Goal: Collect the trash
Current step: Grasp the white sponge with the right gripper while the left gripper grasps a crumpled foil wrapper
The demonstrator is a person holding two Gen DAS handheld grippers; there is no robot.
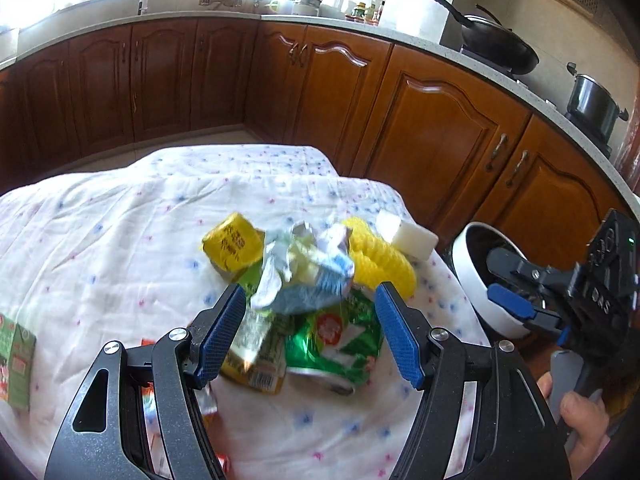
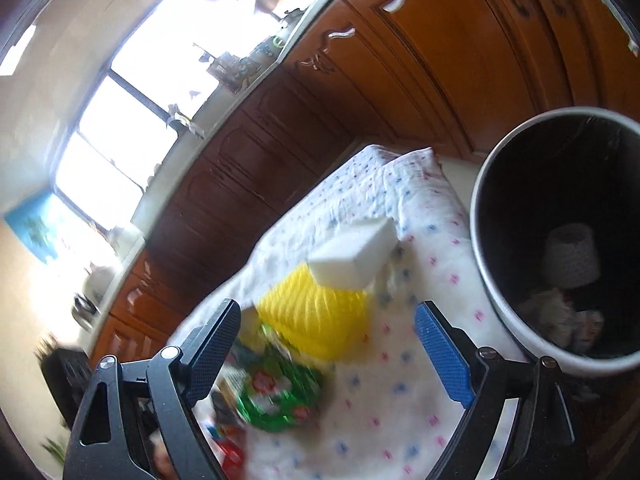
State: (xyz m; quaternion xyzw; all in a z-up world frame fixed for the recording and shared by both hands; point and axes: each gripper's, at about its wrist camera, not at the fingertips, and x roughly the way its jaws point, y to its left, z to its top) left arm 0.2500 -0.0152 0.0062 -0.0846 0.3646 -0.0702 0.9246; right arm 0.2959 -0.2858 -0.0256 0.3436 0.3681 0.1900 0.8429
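- The left gripper (image 1: pixel 310 330) had its jaws spread with nothing pinched; the crumpled white-and-blue wrapper (image 1: pixel 304 272) stood just beyond the gap between them, on top of the heap.
- Between and just under those jaws lay a green foil packet (image 1: pixel 340 340) and a yellow-edged carton (image 1: pixel 256 356), overlapping one another on the cloth-covered surface (image 1: pixel 120 240).
- Judged from this, the step in hand was reaching for a piece of the heap; the wrapper looked the easiest first pick, being topmost and soft enough to crush between the pads.
- To do it well, the jaws should straddle the wrapper alone and close above the foil, so the packet beneath is not dragged along.
- The right gripper (image 2: pixel 332 348) was likewise spread wide and empty; a yellow ribbed piece (image 2: pixel 316 316) sat just ahead between its jaws, a white foam block (image 2: pixel 356 256) resting on its far edge.
- Beyond and to the right of the right jaws stood the white bin (image 2: pixel 484 240), just beside the surface's edge, with some trash already at its bottom.
- A yellow packet (image 1: pixel 230 240) lay far left of the heap, and a green carton (image 1: pixel 16 356) well apart to the left.
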